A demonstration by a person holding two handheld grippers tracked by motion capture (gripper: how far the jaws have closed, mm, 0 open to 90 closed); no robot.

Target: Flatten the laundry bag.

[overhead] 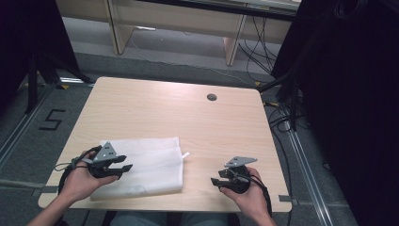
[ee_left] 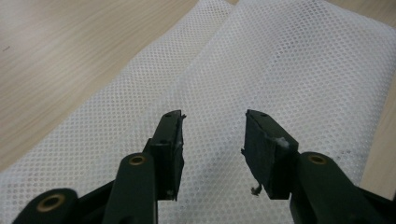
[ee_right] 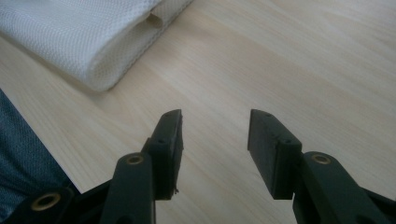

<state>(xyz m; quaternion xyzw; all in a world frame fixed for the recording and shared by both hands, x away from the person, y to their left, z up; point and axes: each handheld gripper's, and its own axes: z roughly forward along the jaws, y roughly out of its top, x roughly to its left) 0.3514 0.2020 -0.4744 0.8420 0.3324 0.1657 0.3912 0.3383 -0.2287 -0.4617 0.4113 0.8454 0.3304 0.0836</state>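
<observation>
Along the near edge of the table (overhead: 141,99) I hold both of my tongs low over the wood. My left gripper (overhead: 123,168) hangs above the near left part of the table, over the left end of the folded white mesh cloth (overhead: 150,162). Its jaws stand apart with nothing between them; in the left gripper view that left gripper (ee_left: 214,135) looks straight down on the mesh cloth (ee_left: 261,70), which runs away beneath both jaws. Whether the tips touch the fabric or hover just above it I cannot tell from these angles.

My right gripper (overhead: 215,181) sits near the near right part of the table, well apart from the cloth, pointing toward it. Its jaws are also spread wide and hold nothing; in the right gripper view the right gripper (ee_right: 215,135) has bare wood (ee_right: 280,60) between and beyond the jaws, and the rounded folded edge of the cloth (ee_right: 93,42) lies farther off at the upper left.

The cloth itself lies flat, close to the near edge and left of the middle, with a small white tab (overhead: 185,154) sticking out at its right side.

Farther back, near the far edge, a round dark cable hole (overhead: 211,97) sits in the tabletop.
</observation>
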